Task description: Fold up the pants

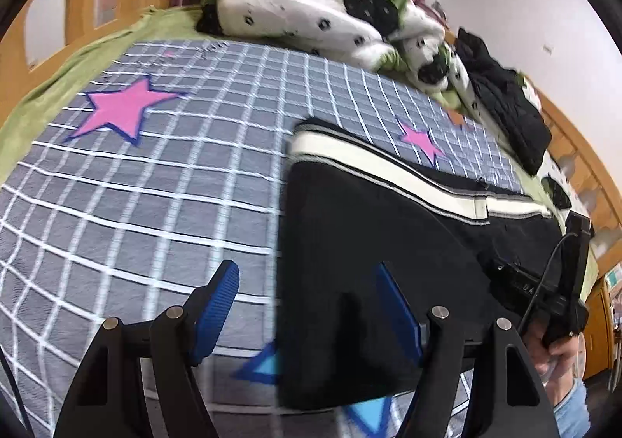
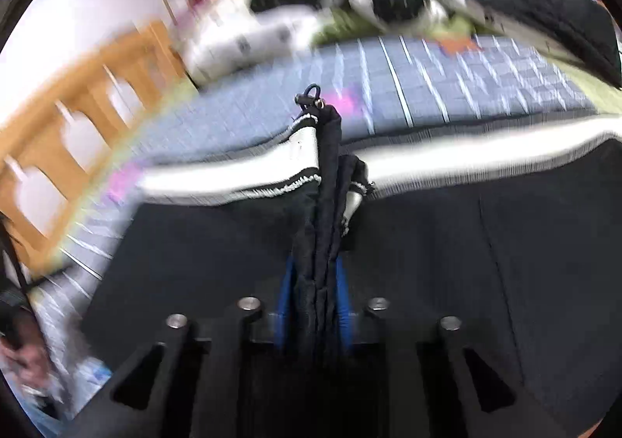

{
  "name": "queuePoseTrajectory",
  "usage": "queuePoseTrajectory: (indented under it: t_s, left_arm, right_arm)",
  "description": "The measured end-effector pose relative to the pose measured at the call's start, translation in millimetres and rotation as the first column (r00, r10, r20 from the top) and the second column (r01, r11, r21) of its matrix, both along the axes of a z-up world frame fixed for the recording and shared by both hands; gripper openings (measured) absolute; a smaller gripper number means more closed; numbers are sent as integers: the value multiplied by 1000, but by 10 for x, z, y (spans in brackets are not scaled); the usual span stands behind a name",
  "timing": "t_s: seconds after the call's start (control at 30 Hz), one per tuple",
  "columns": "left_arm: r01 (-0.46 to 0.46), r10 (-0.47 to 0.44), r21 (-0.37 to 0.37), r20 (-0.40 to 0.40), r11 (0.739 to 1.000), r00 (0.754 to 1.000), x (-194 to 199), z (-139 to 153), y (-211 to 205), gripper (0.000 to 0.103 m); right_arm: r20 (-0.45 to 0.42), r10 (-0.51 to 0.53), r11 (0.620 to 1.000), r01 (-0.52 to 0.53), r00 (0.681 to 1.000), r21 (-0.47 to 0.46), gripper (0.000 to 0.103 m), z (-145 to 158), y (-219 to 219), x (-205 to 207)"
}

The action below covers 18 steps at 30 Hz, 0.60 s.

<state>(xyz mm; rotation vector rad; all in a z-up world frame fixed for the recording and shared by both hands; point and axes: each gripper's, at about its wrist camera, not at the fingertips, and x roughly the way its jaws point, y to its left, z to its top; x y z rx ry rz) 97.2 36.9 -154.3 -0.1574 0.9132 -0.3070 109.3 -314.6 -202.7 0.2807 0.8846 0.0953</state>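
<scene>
Two grippers are in play over the bed. Your left gripper stands with fingers wide and nothing between them, one blue pad over the checked cover, the other over the black pants at 3 o'clock. Your right gripper has its fingers narrow, pinching a bunched fold of the pants' waistband toward 12 o'clock.

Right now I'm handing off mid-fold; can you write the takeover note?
Left gripper: open, nothing between its pads, hovering over the near edge of the black pants.
Right gripper: shut on a bunched fold of the pants, near the white side stripe.
Pants lie on the grid-and-star bedspread, apparently already folded over once.
Left: lay the held fold down, release, smooth and finish folding.
</scene>
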Motion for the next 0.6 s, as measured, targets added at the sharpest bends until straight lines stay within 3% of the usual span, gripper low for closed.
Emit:
queuePoseTrajectory:
  t_s: [0.07,0.13,0.17,0.23,0.33,0.4,0.47,0.6]
  left_arm:
    - [23,-21,55,-31,998,999,-8,-133,-169,71]
    - [27,-19,138,-58,990,998,-72,-325,-297,71]
    - [19,-13,145,-48,989,999,-120,-396,-316,72]
    - [-16,16,117,-1,993,1000,-211,-435,-278,72]
    - [-29,33,77,-45,997,998,-174,-391,-211,72]
    - [-37,42,68,-74,997,996,-135,-377,-202,74]
    - [-30,35,70,-72,997,997,-125,-392,-233,78]
    - [-71,70,63,18,995,997,-262,-445,-241,79]
  right_arm:
    - [33,-8,1000,9,999,-17,30,-65,41,-61]
    - [56,8,998,-4,998,-70,30,56,76,-159]
    - [71,9,997,-3,997,-73,31,109,56,-244]
    - [87,17,998,-12,996,-58,35,174,-1,-422]
    - [82,53,998,-50,995,-43,59,100,15,-673]
    - [65,61,994,-55,996,-92,59,-85,109,-738]
    - [99,48,992,-36,994,-119,61,-47,168,-809]
    - [86,25,996,-17,996,-92,62,-50,132,-795]
